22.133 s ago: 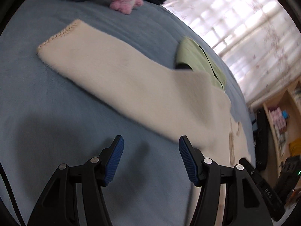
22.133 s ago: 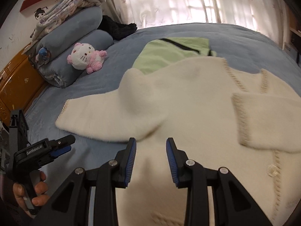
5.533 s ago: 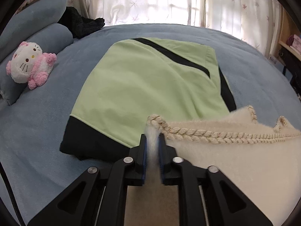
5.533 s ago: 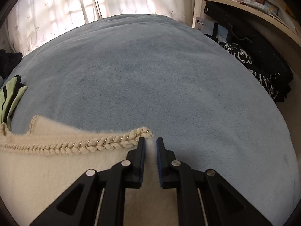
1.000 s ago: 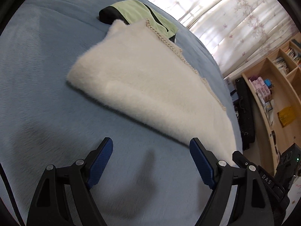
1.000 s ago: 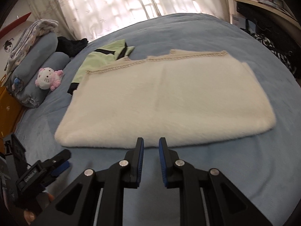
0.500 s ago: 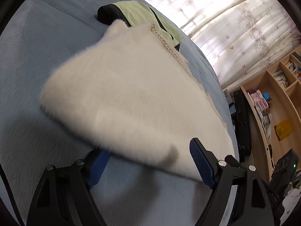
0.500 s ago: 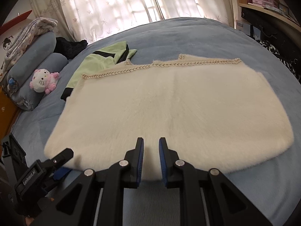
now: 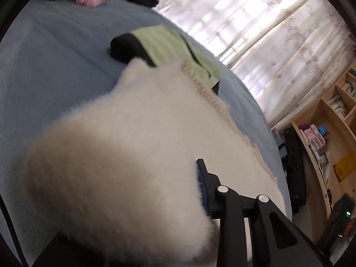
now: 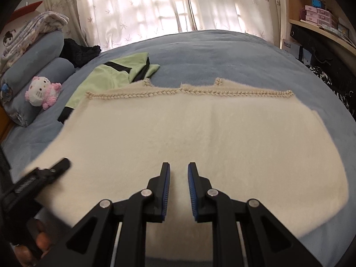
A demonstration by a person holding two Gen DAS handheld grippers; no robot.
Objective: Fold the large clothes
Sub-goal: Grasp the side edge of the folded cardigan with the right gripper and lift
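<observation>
1. Left gripper (image 9: 179, 184), left wrist view: one blue-padded finger (image 9: 201, 184) visible at lower centre, the other buried under fluff. Jaws just closed in, now clamped on a thick near corner of the cream sweater (image 9: 133, 144), with the pad pressed into the pile.
2. Right gripper (image 10: 179, 173), right wrist view: fingers nearly together with a slim gap and nothing in it. Pointed down over the sweater's near part; cannot tell whether the tips touch the fabric.
3. Same view, lower left: left gripper body at the sweater's left near corner, gripped by a person's hand (image 10: 37, 242).
4. Cream sweater spread flat across the middle of the frame on the blue bed (image 10: 222, 51). Braided trim (image 10: 200, 92) along the far edge, near edge by the fingers. Left near corner blurred.
5. Folded green and black garment (image 10: 106, 77) at upper left of the sweater, with its edge tucked under the sweater's far left corner.
6. Pink and white plush toy (image 10: 42, 91) at left against rolled blue pillows (image 10: 37, 51). Dark clothing heap (image 10: 80, 53) just behind the green garment.
7. Sheer curtains (image 10: 155, 4) along the top. Wooden shelves (image 9: 322, 133) with boxes at right in the left wrist view.
</observation>
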